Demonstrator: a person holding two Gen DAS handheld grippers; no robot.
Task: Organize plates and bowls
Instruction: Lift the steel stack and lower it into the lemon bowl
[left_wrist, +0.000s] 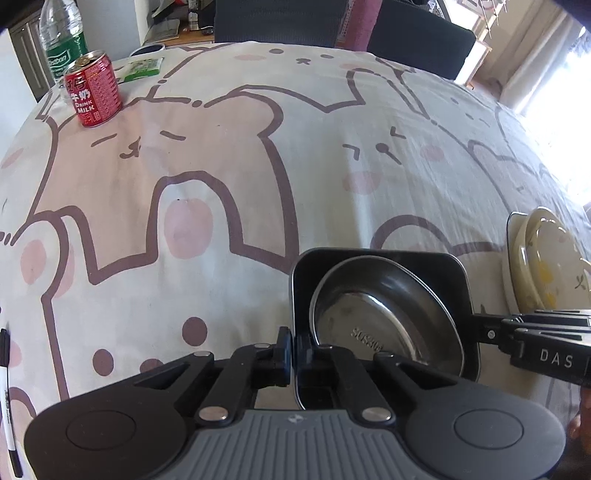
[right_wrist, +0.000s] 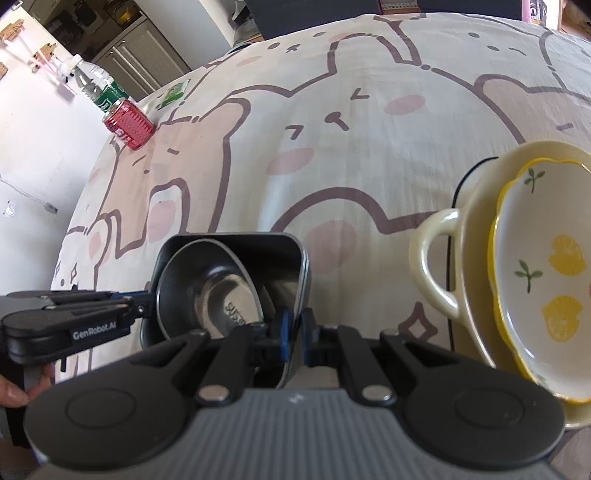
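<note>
A black square dish (left_wrist: 436, 262) (right_wrist: 258, 247) holds a round steel bowl (left_wrist: 380, 314) (right_wrist: 207, 291). My left gripper (left_wrist: 294, 347) is shut on the dish's left rim; it also shows in the right wrist view (right_wrist: 147, 301). My right gripper (right_wrist: 294, 332) is shut on the dish's right rim; it also shows in the left wrist view (left_wrist: 476, 325). To the right stands a cream handled dish (right_wrist: 469, 229) (left_wrist: 517, 236) with a lemon-patterned plate (right_wrist: 543, 266) (left_wrist: 546, 258) stacked in it.
A cartoon-bear tablecloth (left_wrist: 240, 177) covers the table. A red milk can (left_wrist: 94, 90) (right_wrist: 129, 123) and a water bottle (left_wrist: 62, 37) (right_wrist: 96, 86) stand at the far left corner, with a green packet (left_wrist: 142, 68) beside them. A pen (left_wrist: 7, 391) lies at the left edge. Dark chairs (left_wrist: 280, 20) stand behind.
</note>
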